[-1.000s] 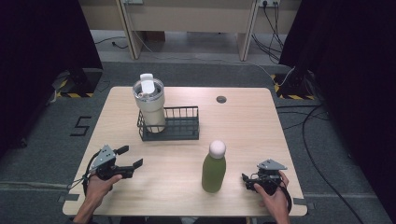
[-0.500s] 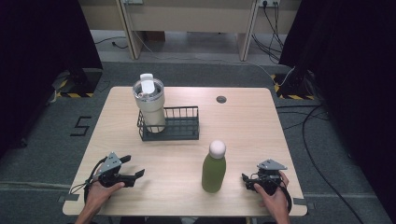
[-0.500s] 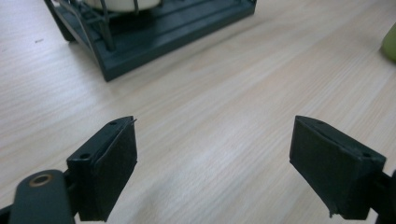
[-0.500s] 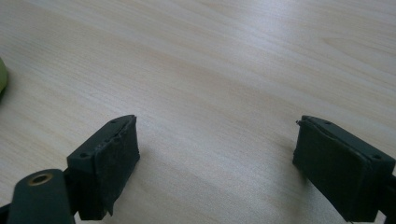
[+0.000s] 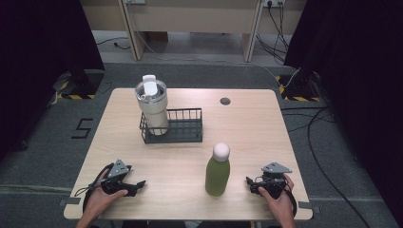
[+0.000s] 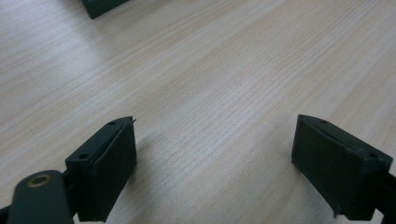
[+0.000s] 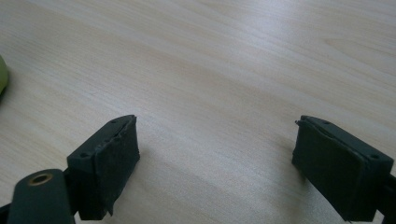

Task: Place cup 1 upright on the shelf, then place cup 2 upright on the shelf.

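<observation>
A green bottle (image 5: 217,172) with a white round cap stands upright near the front middle of the wooden table (image 5: 252,133). A cream tumbler (image 5: 152,107) with a lid stands in the left end of a black wire basket (image 5: 183,129). My left gripper (image 5: 137,185) rests at the front left, open, its jaws pointing right over bare wood (image 6: 215,163). My right gripper (image 5: 249,183) rests at the front right, open, jaws pointing left toward the bottle, with bare wood between them (image 7: 215,163). The bottle's green edge (image 7: 2,79) shows at the left of the right gripper view.
A corner of the basket (image 6: 100,5) shows at the top of the left gripper view. A small dark round grommet (image 5: 225,100) sits in the tabletop at the back. Cables and black curtains surround the table on the floor.
My left gripper has slid a little toward the table's front edge and settled lower. The right gripper, the bottle, the tumbler and the basket have not moved.
</observation>
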The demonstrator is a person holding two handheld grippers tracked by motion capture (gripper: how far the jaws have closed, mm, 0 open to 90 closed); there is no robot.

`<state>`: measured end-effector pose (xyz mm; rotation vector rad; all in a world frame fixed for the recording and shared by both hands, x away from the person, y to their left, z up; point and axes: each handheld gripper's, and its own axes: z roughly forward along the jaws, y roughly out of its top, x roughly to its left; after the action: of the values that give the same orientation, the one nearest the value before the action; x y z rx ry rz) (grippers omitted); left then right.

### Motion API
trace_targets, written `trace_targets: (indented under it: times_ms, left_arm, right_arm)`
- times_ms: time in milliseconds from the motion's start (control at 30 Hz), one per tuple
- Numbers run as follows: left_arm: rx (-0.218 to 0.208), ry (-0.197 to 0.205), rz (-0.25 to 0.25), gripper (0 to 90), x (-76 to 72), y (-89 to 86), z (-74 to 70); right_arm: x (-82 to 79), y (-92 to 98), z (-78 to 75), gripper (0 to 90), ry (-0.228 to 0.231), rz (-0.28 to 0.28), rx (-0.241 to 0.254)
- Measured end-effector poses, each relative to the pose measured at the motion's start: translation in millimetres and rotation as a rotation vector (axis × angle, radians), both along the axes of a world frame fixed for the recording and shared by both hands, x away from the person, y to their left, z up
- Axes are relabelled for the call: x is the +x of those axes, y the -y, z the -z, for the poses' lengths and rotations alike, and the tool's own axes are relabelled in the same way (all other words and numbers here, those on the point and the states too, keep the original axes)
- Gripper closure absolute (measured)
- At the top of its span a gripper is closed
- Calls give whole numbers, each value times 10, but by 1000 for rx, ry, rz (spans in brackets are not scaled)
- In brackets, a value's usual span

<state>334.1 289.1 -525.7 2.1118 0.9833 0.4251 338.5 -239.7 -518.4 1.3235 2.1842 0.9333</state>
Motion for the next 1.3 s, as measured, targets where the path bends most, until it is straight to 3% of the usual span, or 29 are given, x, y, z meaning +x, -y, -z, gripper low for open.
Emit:
trace_targets:
  times_ms: [633,833,1200,1300]
  left_arm:
    - [-3,-5,6,118,6,1,2]
    - [-3,-4,6,117,5,2,2]
    - [-3,-4,6,117,5,1,2]
    - [-2,-5,7,117,5,1,2]
  right_arm:
    - [-5,-12,-3,149,4,0,-6]
    - [-46,-35,-10,182,29,-14,-14]
    - [-175,-87,-112,175,105,-25,21]
    - [-203,-140,-124,175,104,-42,28]
